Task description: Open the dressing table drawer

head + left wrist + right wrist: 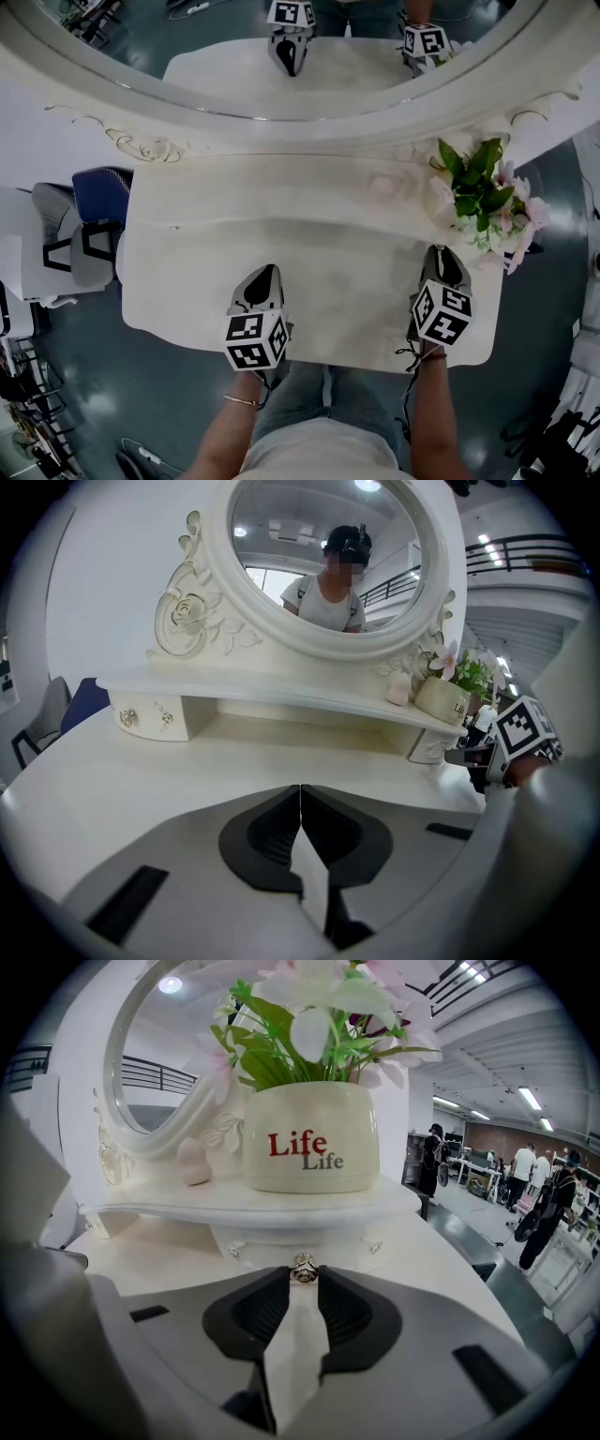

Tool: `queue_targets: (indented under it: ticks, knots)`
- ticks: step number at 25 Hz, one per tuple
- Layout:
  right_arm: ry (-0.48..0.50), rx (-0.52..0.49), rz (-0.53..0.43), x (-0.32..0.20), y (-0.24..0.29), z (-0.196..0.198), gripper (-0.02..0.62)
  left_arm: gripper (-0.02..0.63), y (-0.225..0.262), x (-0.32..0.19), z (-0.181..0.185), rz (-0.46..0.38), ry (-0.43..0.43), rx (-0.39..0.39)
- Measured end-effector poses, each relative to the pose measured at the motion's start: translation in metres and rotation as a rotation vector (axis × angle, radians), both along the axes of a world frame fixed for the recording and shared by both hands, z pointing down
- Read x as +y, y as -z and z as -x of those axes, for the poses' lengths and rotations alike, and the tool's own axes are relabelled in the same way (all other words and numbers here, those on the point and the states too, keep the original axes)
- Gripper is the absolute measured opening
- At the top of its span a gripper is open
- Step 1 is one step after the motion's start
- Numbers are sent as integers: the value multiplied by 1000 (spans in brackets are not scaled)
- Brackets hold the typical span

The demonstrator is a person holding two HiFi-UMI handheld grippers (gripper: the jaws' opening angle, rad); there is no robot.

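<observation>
Under the flower pot (pixel 311 1138), the right hand-held gripper (pixel 302 1279) pinches the drawer knob (pixel 302 1267), apparently set to pull; the left hand-held gripper (pixel 300 794), pressed together and empty, hangs idle left of that pot.

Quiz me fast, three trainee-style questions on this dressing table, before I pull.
1. True or false: the left gripper has its jaws wide apart.
2. Multiple choice: what is the right gripper closed on? A a hairbrush; B the drawer knob; C nothing.
3. Short answer: which word is printed on the flower pot?

Key: 1 false, its jaws are together with nothing between them. 2 B. 3 Life.
</observation>
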State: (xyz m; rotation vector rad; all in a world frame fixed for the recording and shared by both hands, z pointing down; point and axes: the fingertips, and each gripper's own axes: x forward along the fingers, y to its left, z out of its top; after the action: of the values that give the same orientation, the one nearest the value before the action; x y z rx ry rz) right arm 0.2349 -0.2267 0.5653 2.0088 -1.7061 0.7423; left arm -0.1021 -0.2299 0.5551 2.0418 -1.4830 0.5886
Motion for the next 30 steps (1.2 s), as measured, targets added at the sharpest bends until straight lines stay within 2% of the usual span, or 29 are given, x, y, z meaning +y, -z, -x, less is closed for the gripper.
queue_targets:
  ticks: [30]
  knots:
    - [7, -4, 7, 15, -1, 5, 101, 20, 3, 9, -4, -9, -15, 5]
